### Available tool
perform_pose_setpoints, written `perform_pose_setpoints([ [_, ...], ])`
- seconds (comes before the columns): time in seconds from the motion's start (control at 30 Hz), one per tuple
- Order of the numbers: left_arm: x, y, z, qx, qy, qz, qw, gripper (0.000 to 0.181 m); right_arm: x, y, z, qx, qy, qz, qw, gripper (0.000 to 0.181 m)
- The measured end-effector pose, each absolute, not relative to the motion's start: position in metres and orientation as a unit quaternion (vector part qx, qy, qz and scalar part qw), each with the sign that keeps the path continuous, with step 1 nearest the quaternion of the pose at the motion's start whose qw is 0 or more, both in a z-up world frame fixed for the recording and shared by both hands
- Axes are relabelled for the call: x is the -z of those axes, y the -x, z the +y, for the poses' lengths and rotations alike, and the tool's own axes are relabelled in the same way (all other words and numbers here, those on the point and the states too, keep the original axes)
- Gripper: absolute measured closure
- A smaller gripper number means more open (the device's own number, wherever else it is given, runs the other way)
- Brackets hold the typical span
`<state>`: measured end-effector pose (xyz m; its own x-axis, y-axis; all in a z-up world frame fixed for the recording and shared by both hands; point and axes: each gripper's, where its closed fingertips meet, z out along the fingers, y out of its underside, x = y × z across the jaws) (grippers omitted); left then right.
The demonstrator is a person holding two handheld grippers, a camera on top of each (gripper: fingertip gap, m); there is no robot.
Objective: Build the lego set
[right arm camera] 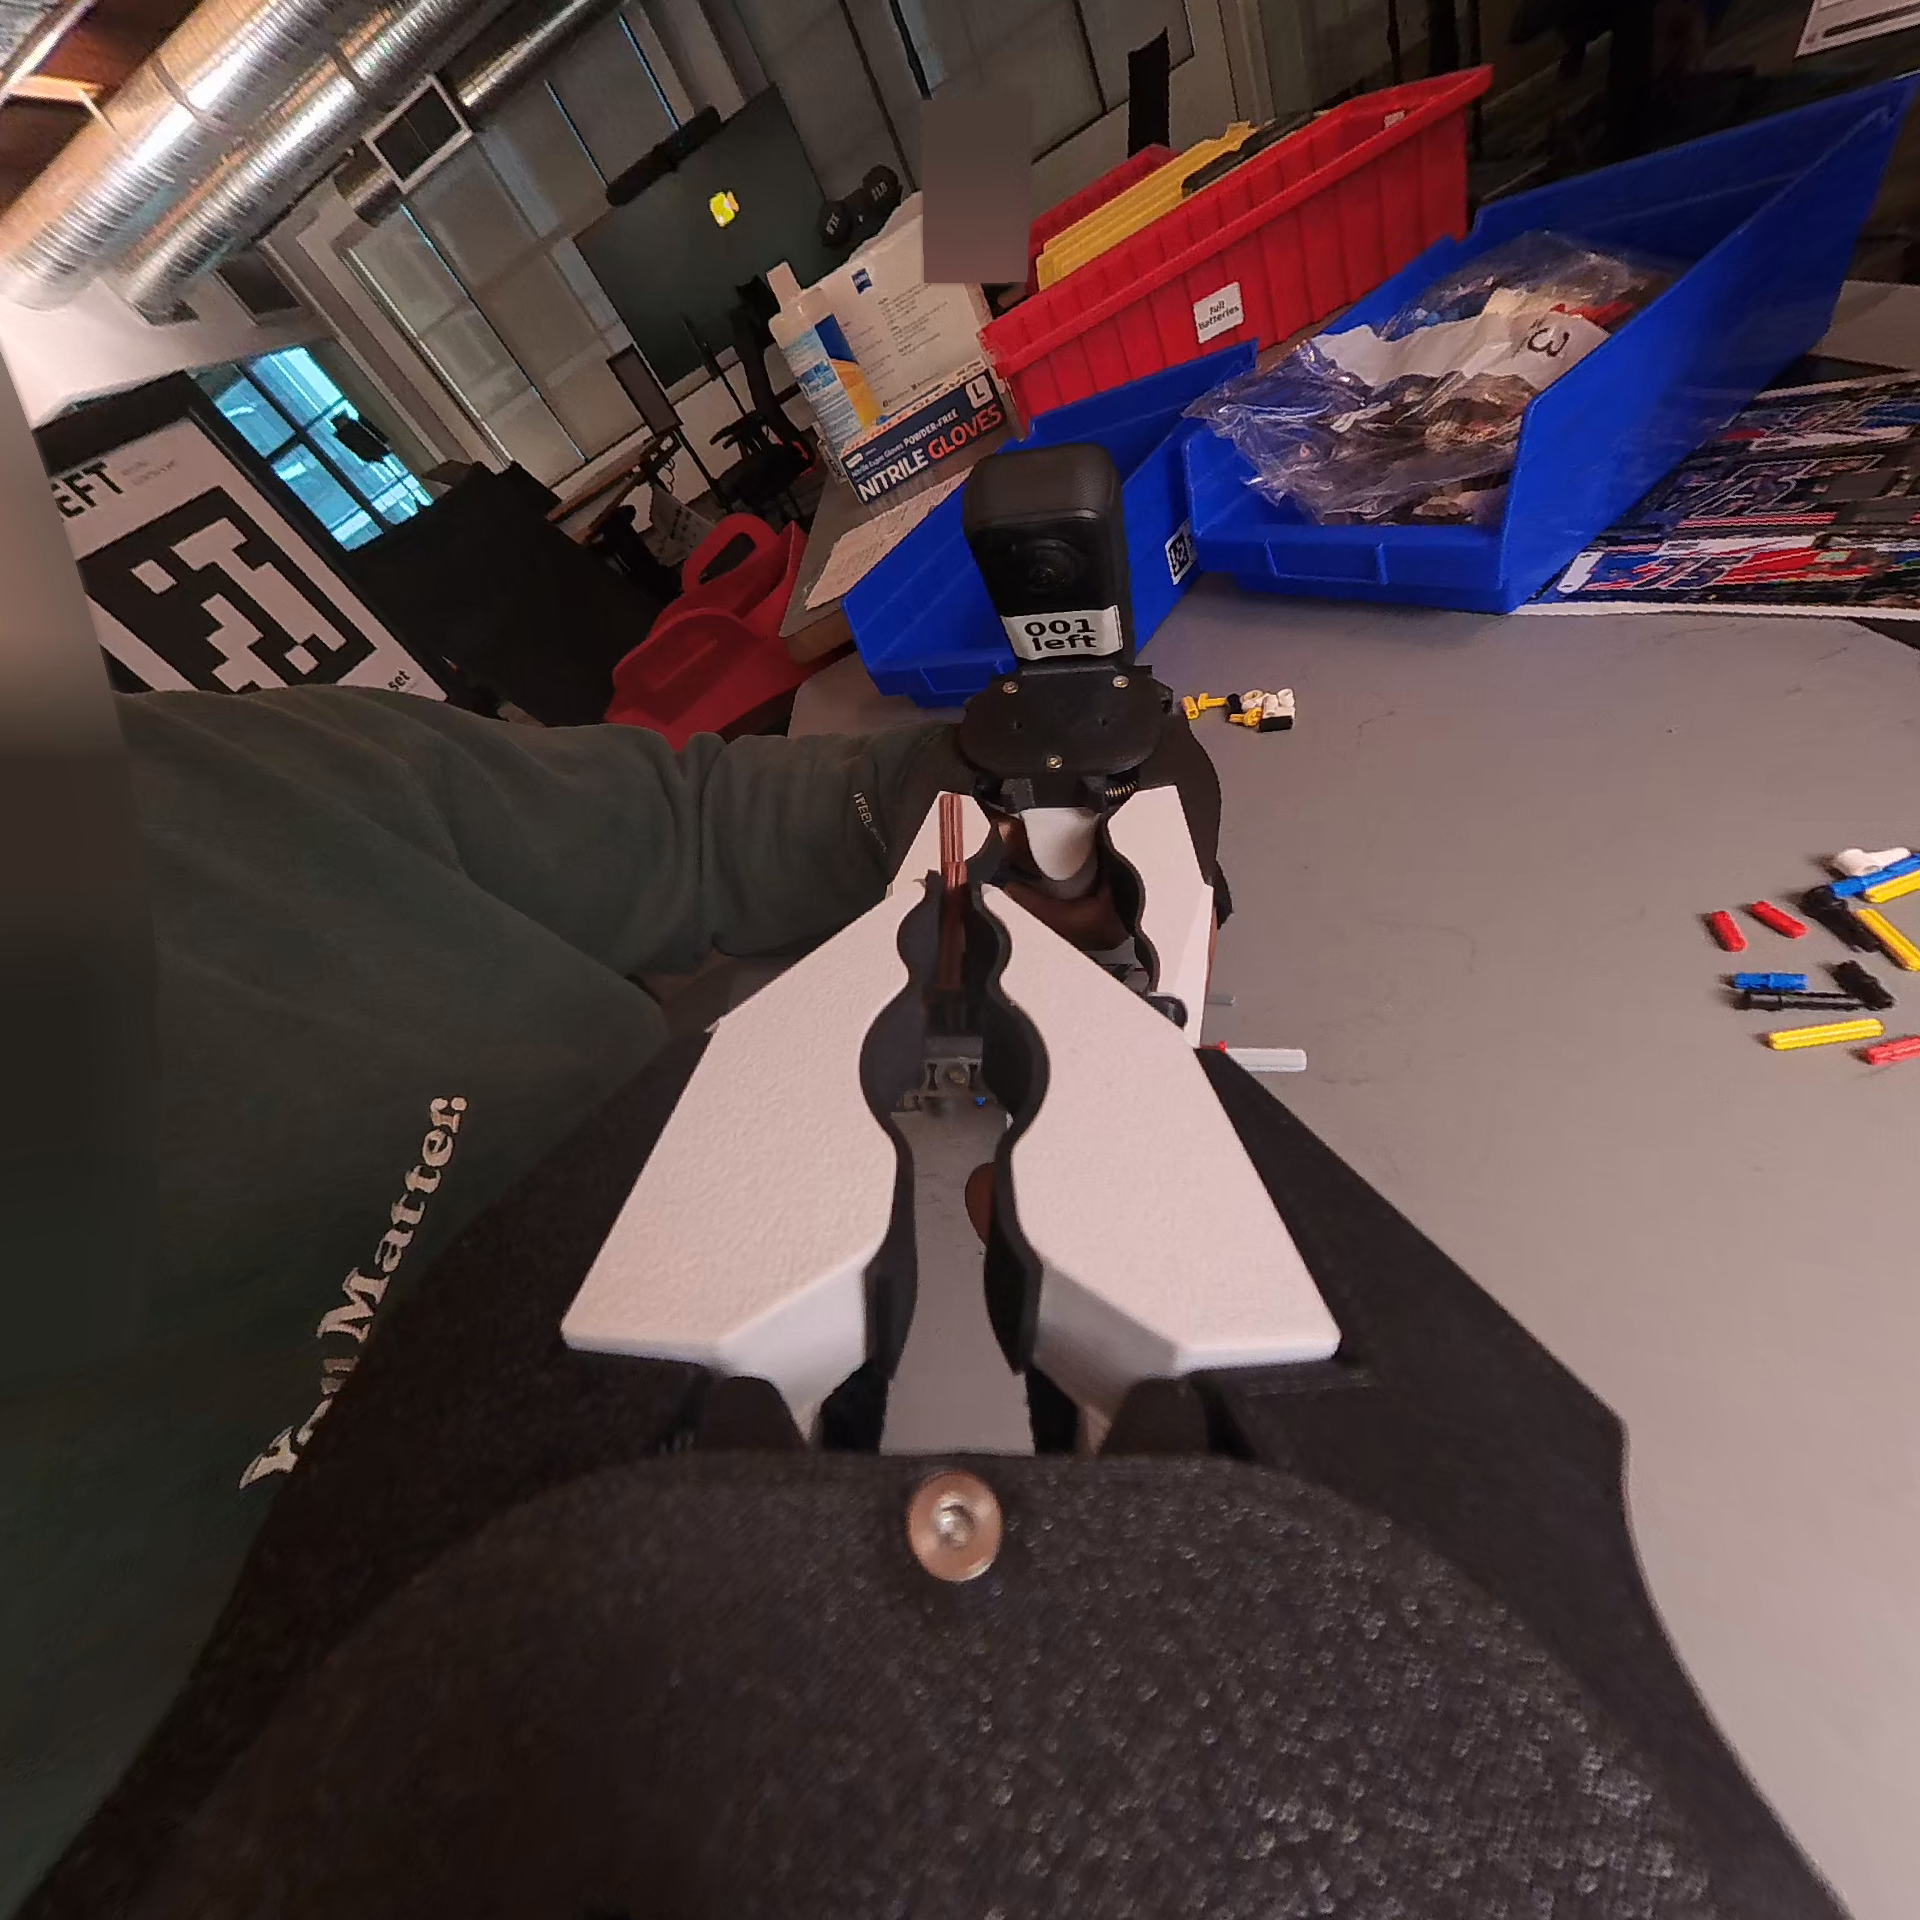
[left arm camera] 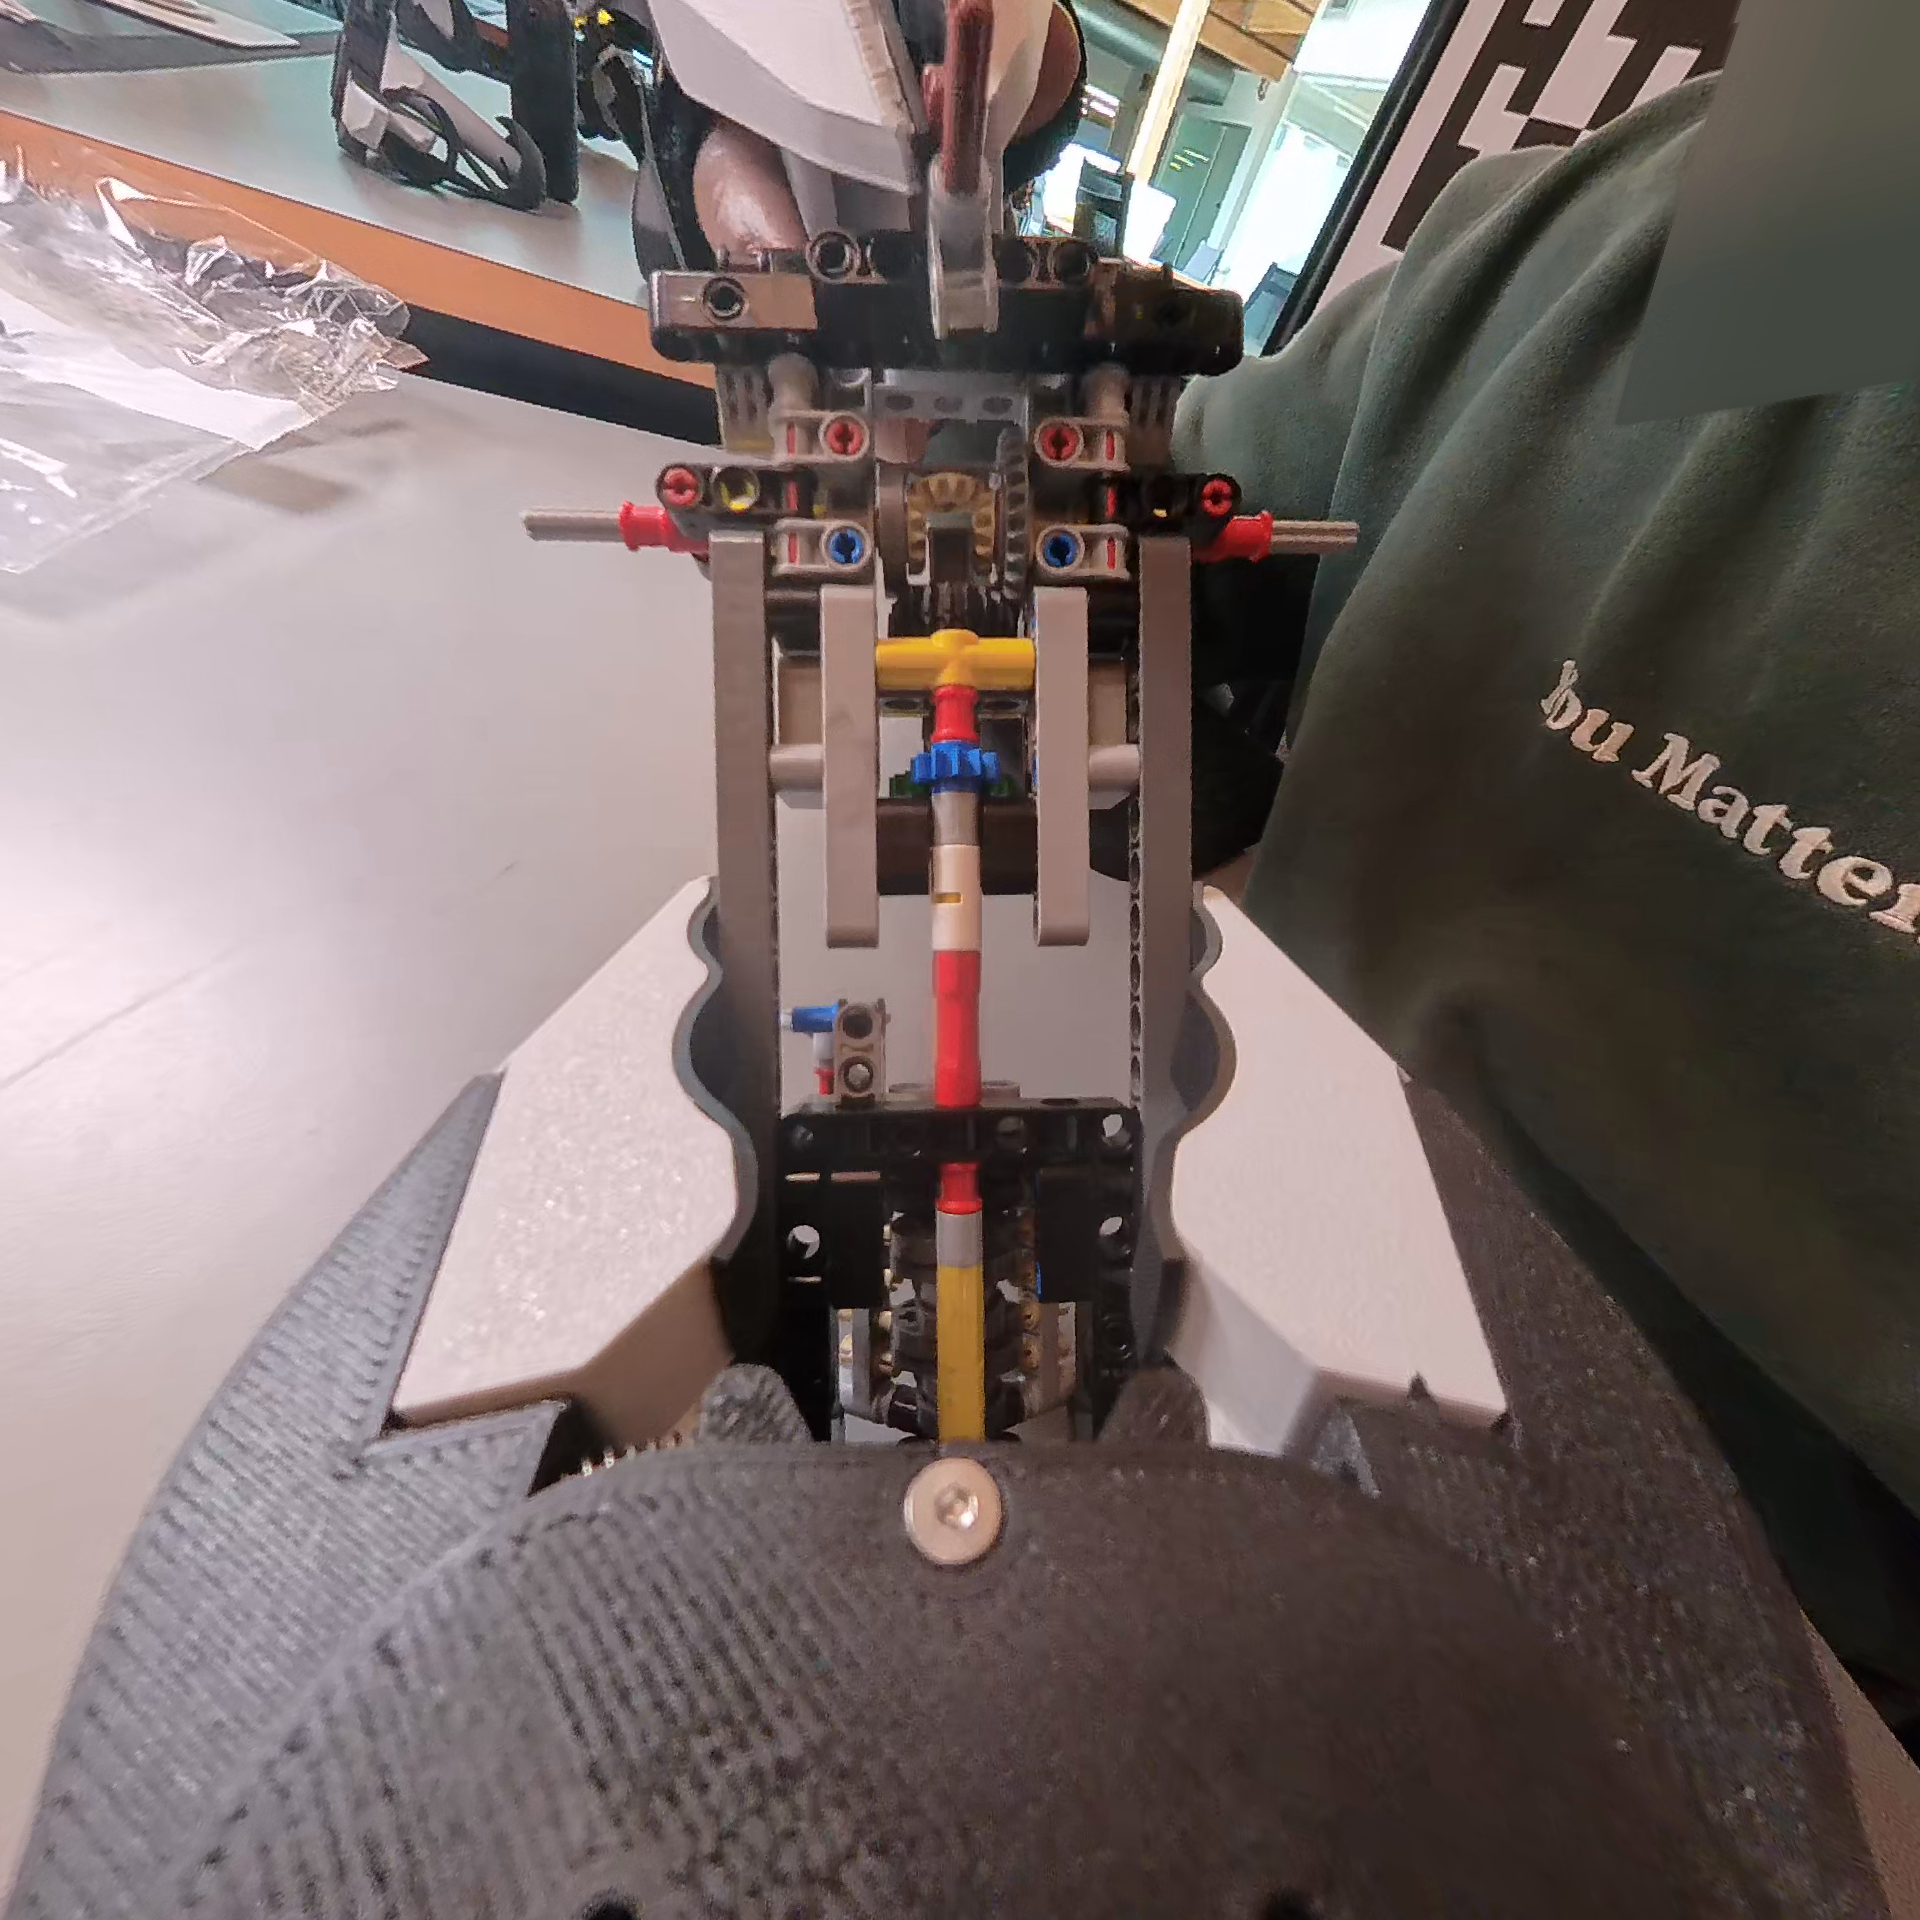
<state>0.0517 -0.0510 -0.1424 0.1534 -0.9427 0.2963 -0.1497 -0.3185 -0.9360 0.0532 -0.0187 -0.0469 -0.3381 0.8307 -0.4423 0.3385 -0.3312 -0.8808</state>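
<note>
A long Lego chassis point(left arm camera: 956, 790) of grey beams with a red, white and yellow centre shaft and gears lies between my left gripper's white fingers. My left gripper point(left arm camera: 956, 914) is shut on its sides and holds it above the grey table. My right gripper point(right arm camera: 951, 904) is shut on a dark red axle point(right arm camera: 949, 857) at the chassis's far end. In the left wrist view that axle point(left arm camera: 966, 94) stands over a grey connector point(left arm camera: 964, 260) on the black end beam. The left gripper's black camera point(right arm camera: 1042, 540) faces the right one.
Loose red, blue, yellow and black pins and axles point(right arm camera: 1839, 966) lie on the table at right, and a small pile point(right arm camera: 1257, 709) lies farther back. Blue bins point(right arm camera: 1621, 499) and a red bin point(right arm camera: 1247, 270) stand behind. Plastic bags point(left arm camera: 177, 343) lie at left. A green sleeve point(left arm camera: 1558, 779) is close on the right. There is about 10 cm between the tips of the two grippers.
</note>
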Motion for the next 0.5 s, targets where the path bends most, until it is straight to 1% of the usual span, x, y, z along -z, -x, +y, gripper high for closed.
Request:
perform_pose_setpoints([
  [0.5, 0.1417, -0.0503, -0.0528, 0.505, 0.643, 0.421, 0.394, 0.096, 0.0489, -0.0519, -0.0180, -0.631, 0.535, -0.531, 0.185, 0.181],
])
